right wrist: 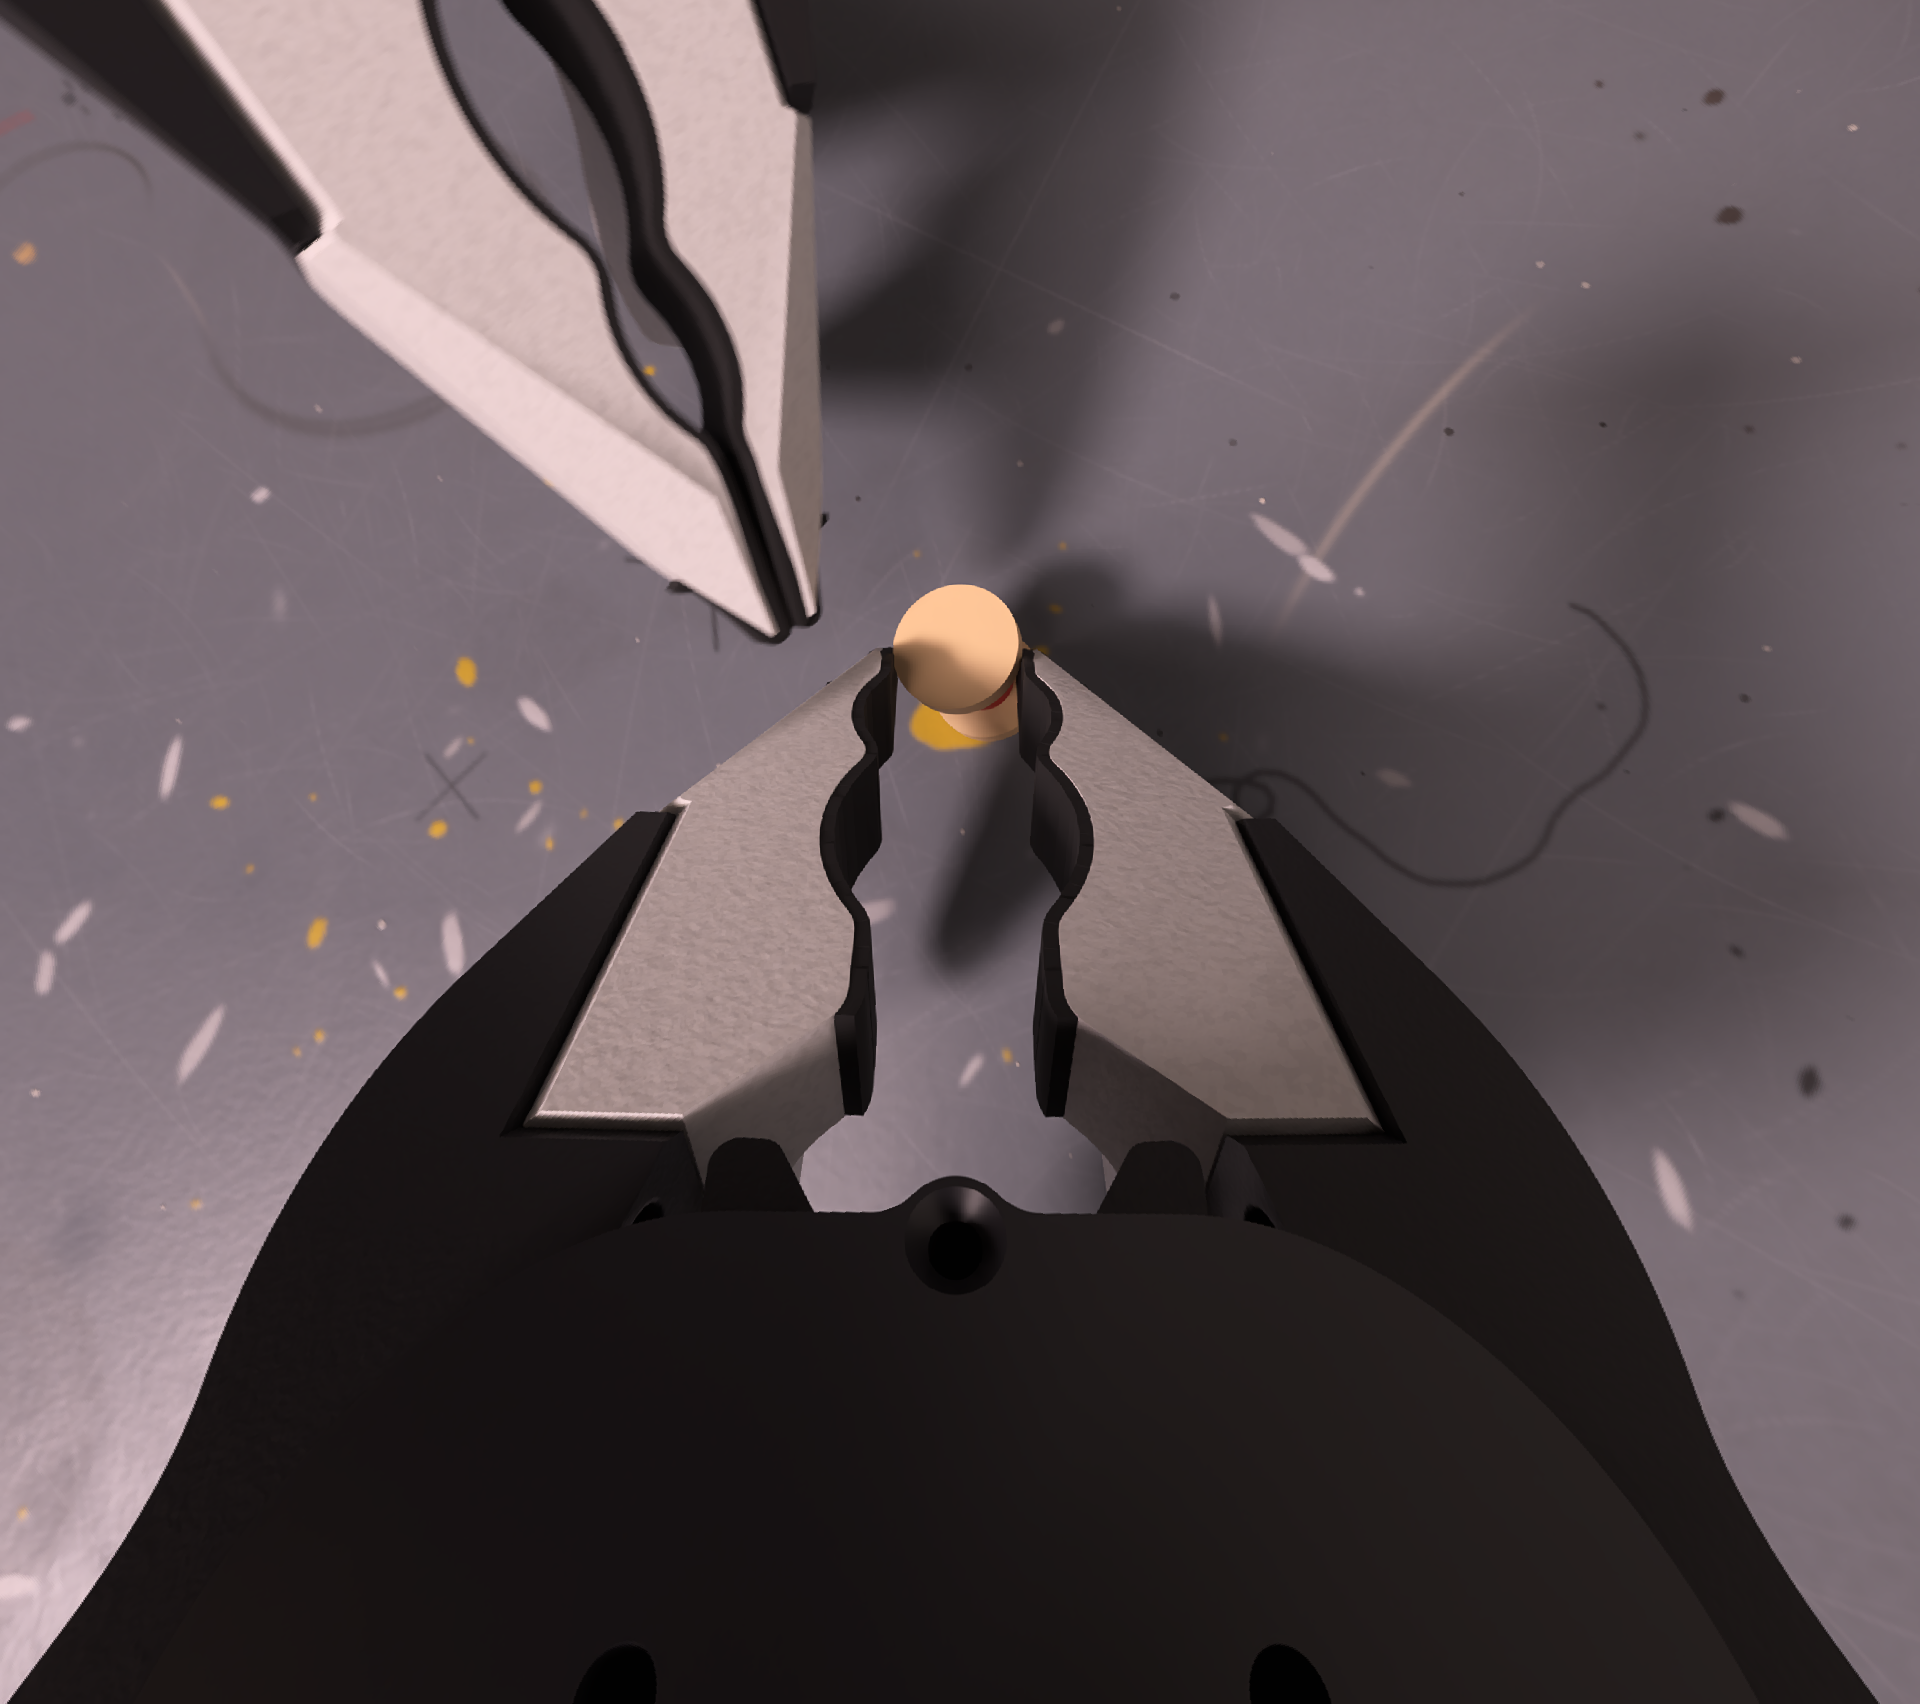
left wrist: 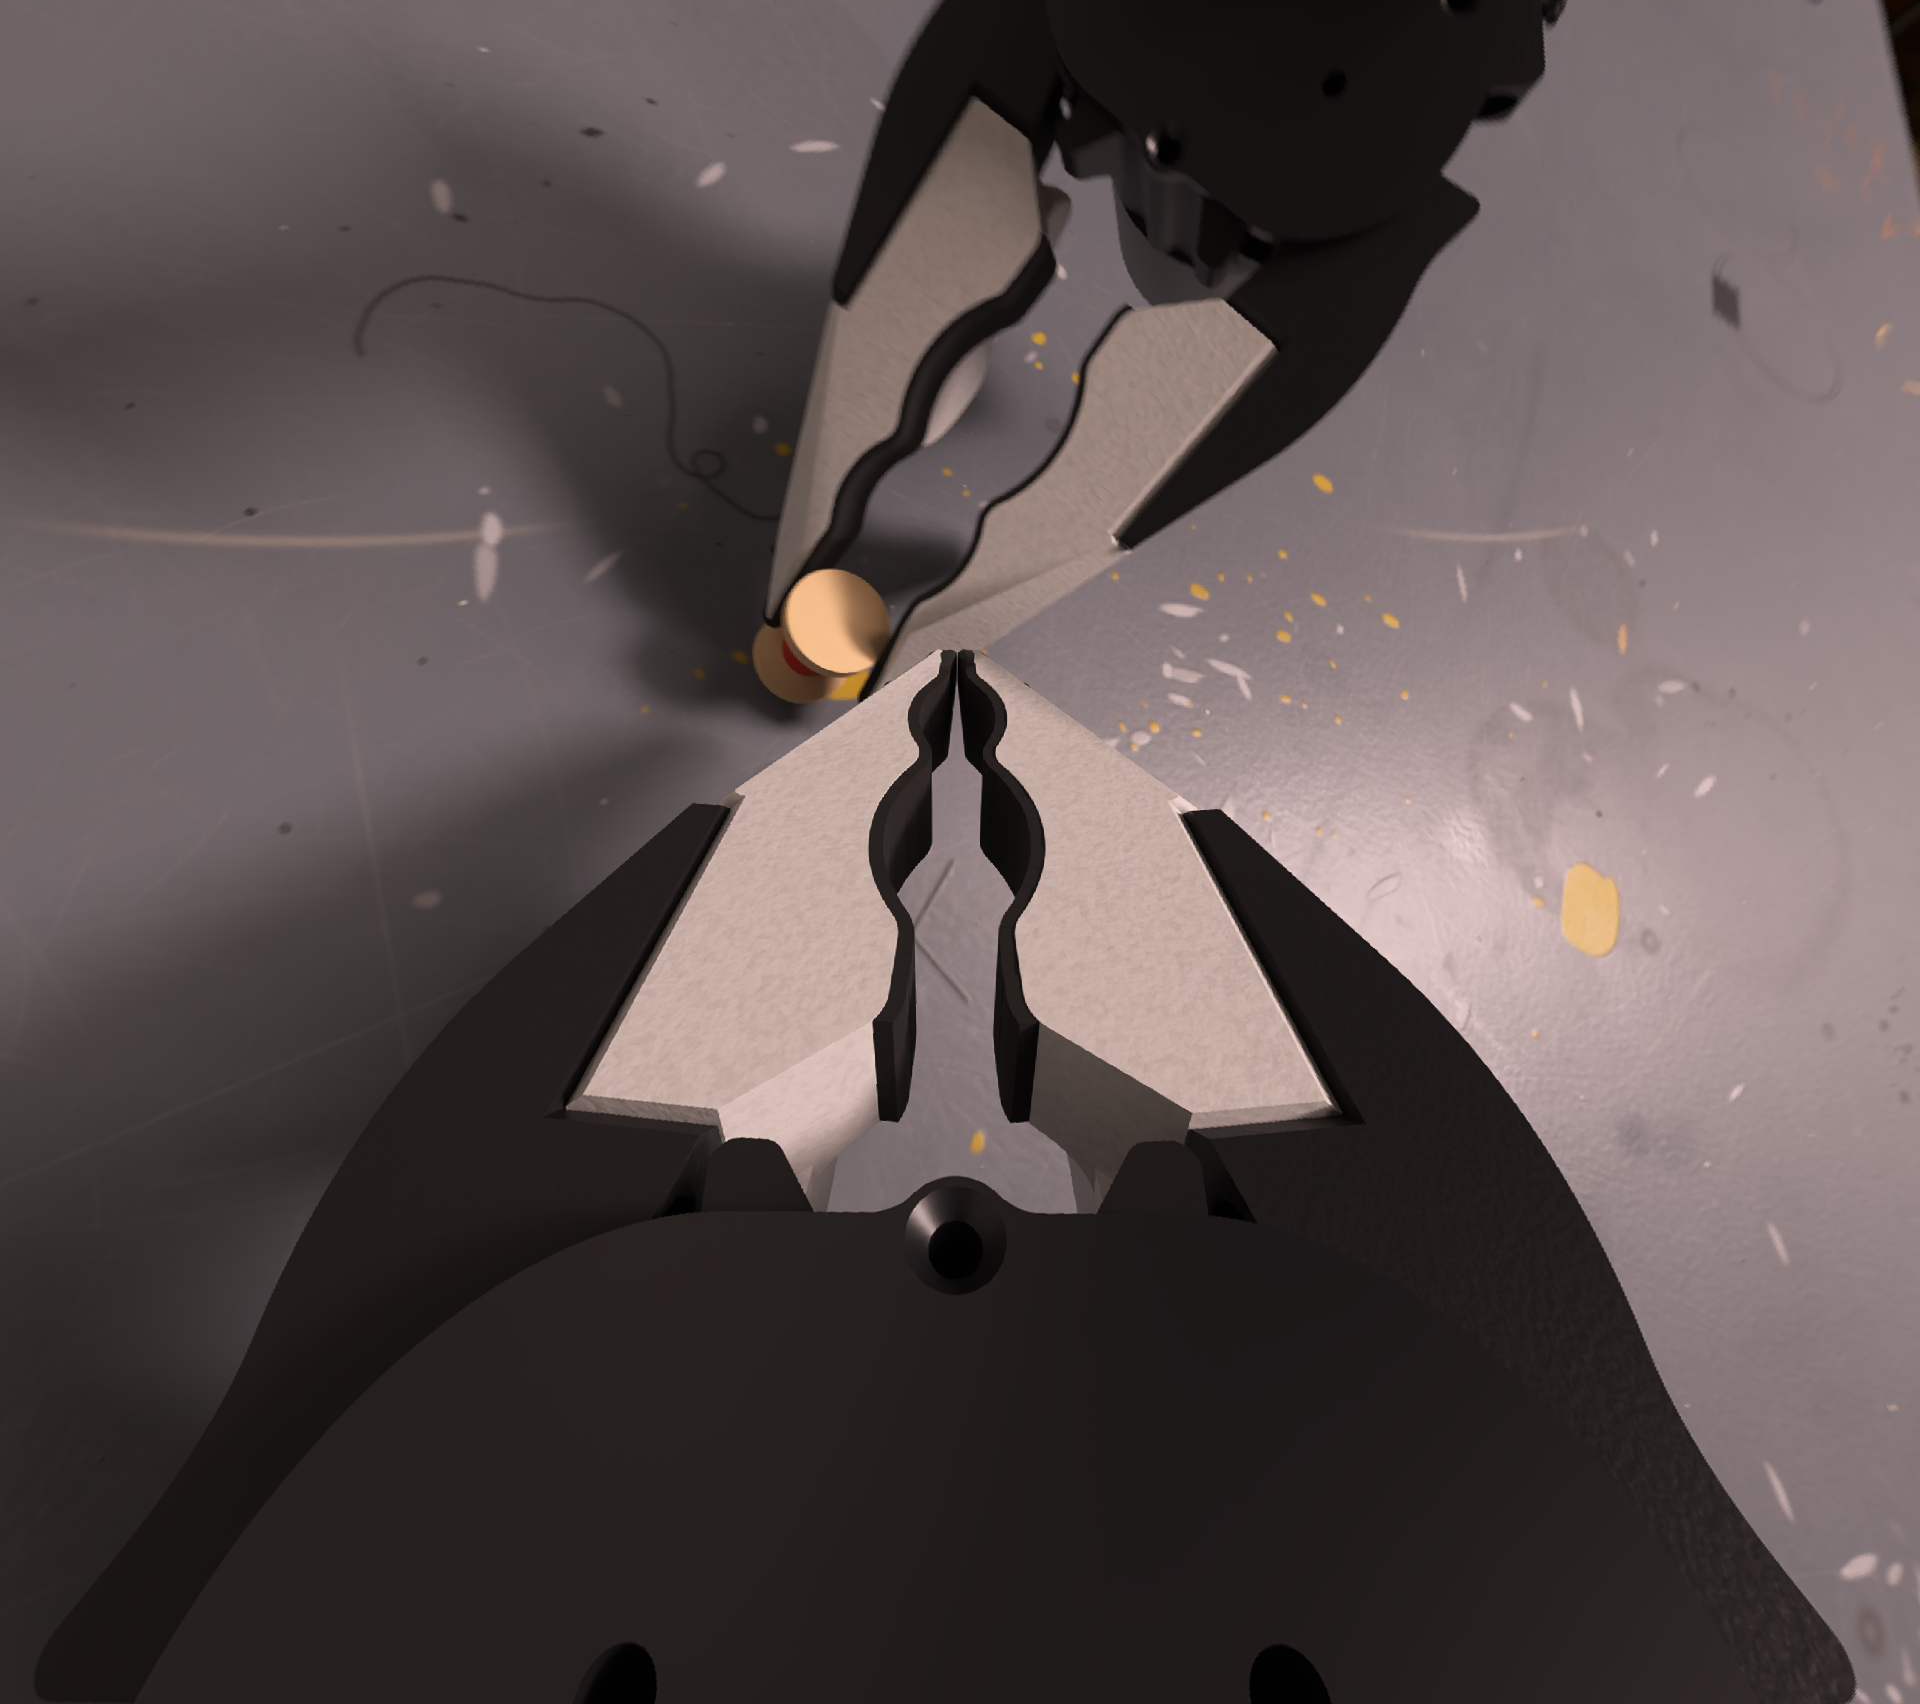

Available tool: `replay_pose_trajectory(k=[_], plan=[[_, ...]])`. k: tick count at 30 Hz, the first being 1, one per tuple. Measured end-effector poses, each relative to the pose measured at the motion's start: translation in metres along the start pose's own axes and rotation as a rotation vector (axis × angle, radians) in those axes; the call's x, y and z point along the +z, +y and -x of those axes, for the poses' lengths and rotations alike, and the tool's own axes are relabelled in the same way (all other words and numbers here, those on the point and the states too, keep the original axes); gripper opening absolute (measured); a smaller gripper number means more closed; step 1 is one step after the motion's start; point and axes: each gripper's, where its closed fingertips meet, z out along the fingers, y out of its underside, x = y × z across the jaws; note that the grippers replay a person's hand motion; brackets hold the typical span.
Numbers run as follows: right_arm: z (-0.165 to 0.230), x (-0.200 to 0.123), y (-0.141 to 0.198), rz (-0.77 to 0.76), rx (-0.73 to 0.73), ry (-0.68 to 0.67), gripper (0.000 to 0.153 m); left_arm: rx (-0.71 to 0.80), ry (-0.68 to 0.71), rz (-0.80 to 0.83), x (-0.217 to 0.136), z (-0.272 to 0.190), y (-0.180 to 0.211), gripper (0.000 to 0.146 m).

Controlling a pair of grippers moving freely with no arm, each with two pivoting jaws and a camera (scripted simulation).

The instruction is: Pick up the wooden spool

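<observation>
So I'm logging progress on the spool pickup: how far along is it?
Done: the right gripper has reached the wooden spool, its jaws on either side of it. In hand: the grasp; the jaws look closed on the spool, though firm contact is hard to confirm. The left gripper is shut and empty beside it. Left: the lift; the spool appears to stand on the grey table still.
</observation>
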Motion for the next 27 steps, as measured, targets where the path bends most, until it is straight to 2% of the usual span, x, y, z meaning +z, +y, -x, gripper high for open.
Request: replay_pose_trajectory(k=[2, 4, 6, 8, 11, 13, 19, 22, 24, 26, 27], plan=[[-0.002, -0.004, 0.003, 0.02, -0.025, 0.022, 0.023, 0.042, -0.001, 0.034, 0.005, -0.009, 0.003, 0.0], [-0.002, -0.008, 0.008, 0.038, -0.039, 0.028, 0.023, 0.056, 0.06, 0.025, 0.004, -0.017, 0.002, 0.0], [0.001, -0.01, 0.01, 0.051, -0.049, 0.017, 0.023, 0.083, -0.051, 0.023, -0.004, -0.001, 0.0, 0.001], [0.003, -0.011, 0.011, 0.057, -0.056, 0.011, 0.023, 0.095, -0.171, 0.057, -0.011, 0.018, 0.002, 0.014], [0.005, -0.009, 0.009, 0.048, -0.072, 0.005, 0.023, 0.037, -0.16, 0.17, -0.004, 0.025, 0.018, 0.032], [0.008, -0.008, 0.009, 0.043, -0.082, -0.004, 0.023, 0.027, -0.149, 0.206, 0.004, 0.024, 0.025, 0.035], [0.009, -0.013, 0.011, 0.033, -0.081, -0.019, 0.023, 0.017, -0.135, 0.123, 0.006, 0.024, 0.018, 0.011], [0.004, -0.025, 0.01, 0.017, -0.075, -0.004, 0.023, 0.15, -0.197, 0.059, 0.0, 0.015, 0.005, 0.004], [-0.003, -0.037, 0.011, 0.01, -0.062, 0.014, 0.023, 0.31, -0.267, 0.048, -0.001, 0.005, -0.003, 0.002], [-0.01, -0.053, 0.012, -0.009, -0.036, 0.03, 0.023, 0.476, -0.342, 0.096, 0.006, -0.006, 0.0, 0.001], [-0.013, -0.059, 0.013, -0.022, -0.017, 0.033, 0.023, 0.536, -0.336, 0.144, 0.012, -0.013, 0.006, 0.002]])
